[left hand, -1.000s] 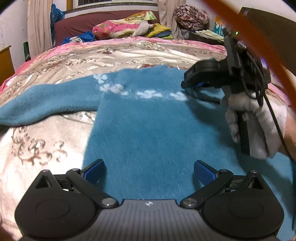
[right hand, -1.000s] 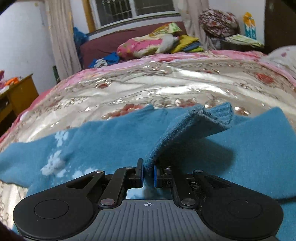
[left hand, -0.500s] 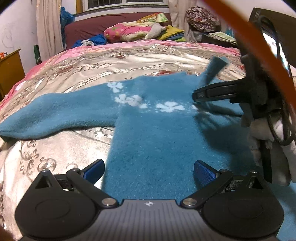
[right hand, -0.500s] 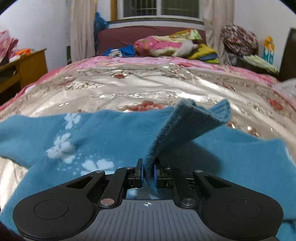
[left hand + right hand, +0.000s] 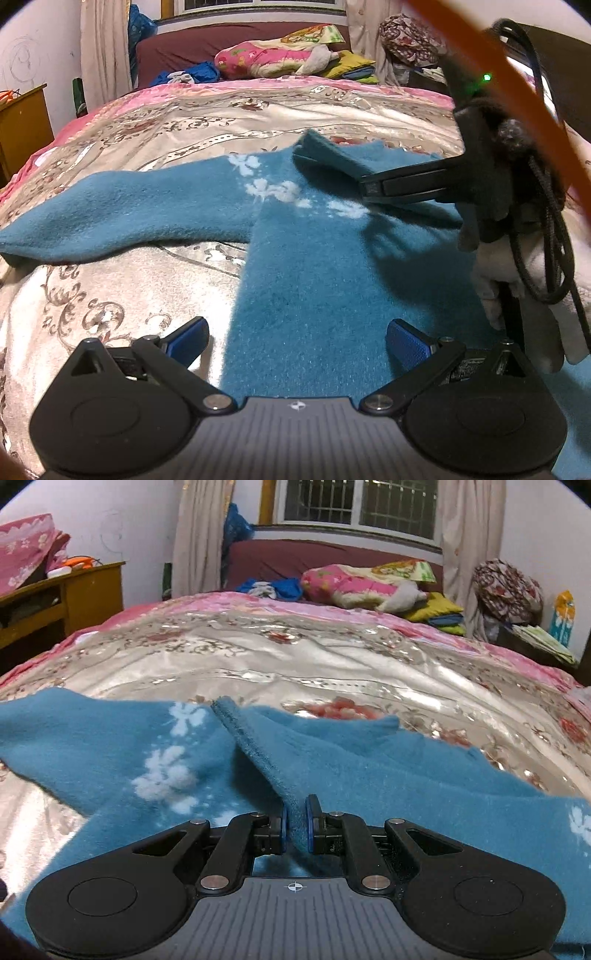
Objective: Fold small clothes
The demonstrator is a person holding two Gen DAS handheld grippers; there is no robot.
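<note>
Right gripper (image 5: 294,825) pinches one sleeve (image 5: 258,753) over the blue sweater (image 5: 332,280), left gripper (image 5: 295,338) gapes empty; folding barely begun.

Both grippers were matte black with a ribbed grey centre plate bearing a small white crosshair mark, round black discs at either side, and silver screws at the linkage pivots. The left gripper (image 5: 297,341) carried ridged blue pads (image 5: 408,345); the right gripper (image 5: 295,827) had thin blue-edged pads. A white glove (image 5: 517,295) covered the right hand, with black cables looped over it and a green light glowing above.
</note>
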